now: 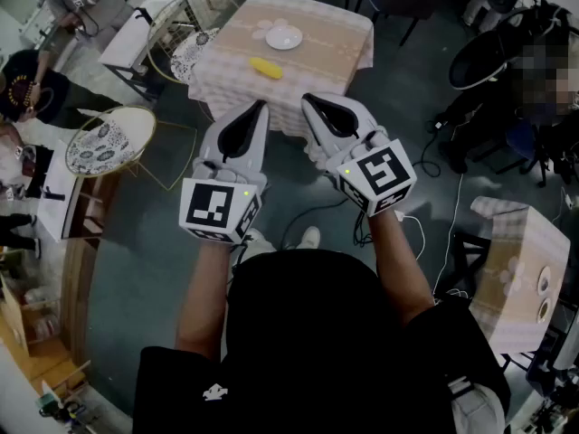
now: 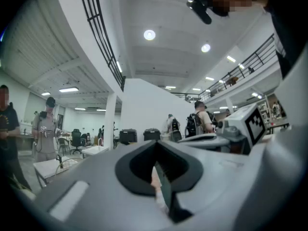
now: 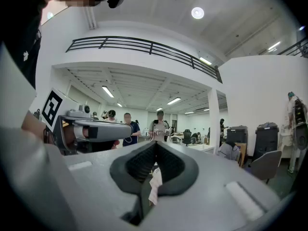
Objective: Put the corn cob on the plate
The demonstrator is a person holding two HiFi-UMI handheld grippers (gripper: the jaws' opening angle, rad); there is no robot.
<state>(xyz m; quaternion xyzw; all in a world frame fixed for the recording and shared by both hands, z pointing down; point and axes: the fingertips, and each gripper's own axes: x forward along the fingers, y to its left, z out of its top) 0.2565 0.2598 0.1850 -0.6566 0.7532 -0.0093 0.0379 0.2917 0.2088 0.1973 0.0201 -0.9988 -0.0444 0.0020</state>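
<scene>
Corn cob (image 1: 265, 66) crosswise, right end nearer

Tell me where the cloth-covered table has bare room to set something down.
The table is bare right of the plate and corn cob, out to its right edge, and left of the cob. Only the middle, plate to cob, is taken.

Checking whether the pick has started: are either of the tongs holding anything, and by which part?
Nothing is held. Left tongs and right tongs are shut and empty; the corn cob lies on the table.
</scene>
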